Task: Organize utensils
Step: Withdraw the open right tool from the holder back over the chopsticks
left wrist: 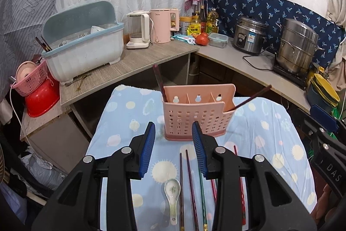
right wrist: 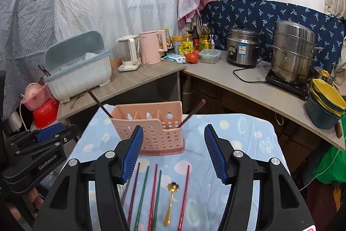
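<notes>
A pink perforated utensil holder (left wrist: 195, 117) (right wrist: 155, 134) with three compartments stands on the small table under a blue patterned cloth (left wrist: 129, 114) (right wrist: 242, 140). One dark chopstick (left wrist: 159, 82) (right wrist: 98, 103) leans out of its left compartment, another (left wrist: 252, 99) (right wrist: 192, 113) out of its right. Nearer me on the cloth lie several loose chopsticks (left wrist: 190, 185) (right wrist: 154, 192), a white ceramic spoon (left wrist: 172, 192) and a small gold spoon (right wrist: 169, 202). My left gripper (left wrist: 173, 126) hovers open and empty above the chopsticks. My right gripper (right wrist: 174, 130) is open wider, also empty.
An L-shaped counter behind the table carries a blue-grey dish rack (left wrist: 84, 47) (right wrist: 77, 67), two kettles (left wrist: 149, 27) (right wrist: 138, 50), bottles, tomatoes, a rice cooker (left wrist: 248, 36) (right wrist: 242, 48) and a steel steamer pot (left wrist: 298, 47) (right wrist: 292, 51). Stacked bowls (right wrist: 326, 101) sit at the right.
</notes>
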